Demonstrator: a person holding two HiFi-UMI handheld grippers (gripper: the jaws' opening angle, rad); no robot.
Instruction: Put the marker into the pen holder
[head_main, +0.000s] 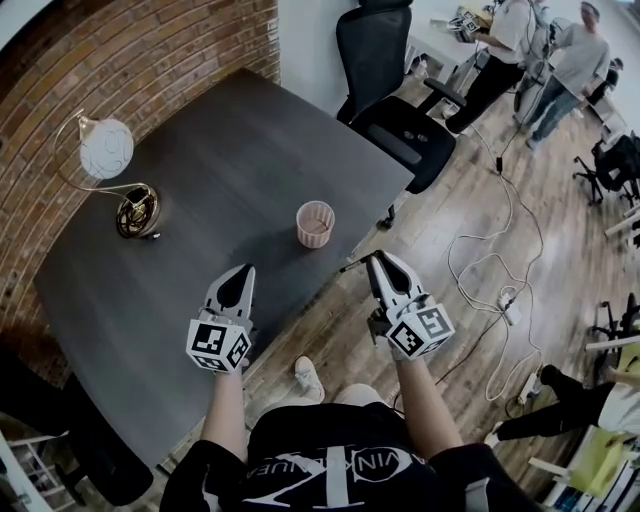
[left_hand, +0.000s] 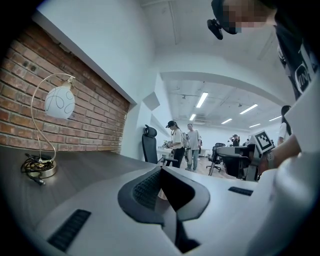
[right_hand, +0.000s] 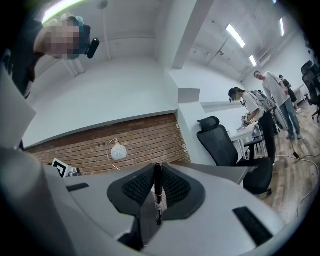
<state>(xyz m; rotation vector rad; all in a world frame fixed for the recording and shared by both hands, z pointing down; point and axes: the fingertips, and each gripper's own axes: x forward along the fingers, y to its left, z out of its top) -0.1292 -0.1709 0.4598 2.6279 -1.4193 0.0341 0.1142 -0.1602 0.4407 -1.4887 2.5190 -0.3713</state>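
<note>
A pink mesh pen holder (head_main: 315, 223) stands upright on the dark grey table (head_main: 220, 170), near its right edge. My right gripper (head_main: 378, 263) hovers just right of the table edge, below and to the right of the holder, shut on a thin black marker (head_main: 357, 264) that sticks out to the left of its tips. In the right gripper view the marker (right_hand: 158, 192) stands upright between the ribbed pads of that gripper (right_hand: 157, 172). My left gripper (head_main: 243, 274) is over the table's front part, left of the holder, its jaws together with nothing in them (left_hand: 161, 172).
A lamp with a white globe (head_main: 106, 148) and a brass base (head_main: 137, 212) sits at the table's left, by the brick wall. A black office chair (head_main: 395, 120) stands off the far right corner. Cables (head_main: 500, 250) lie on the wood floor; people stand at the back right.
</note>
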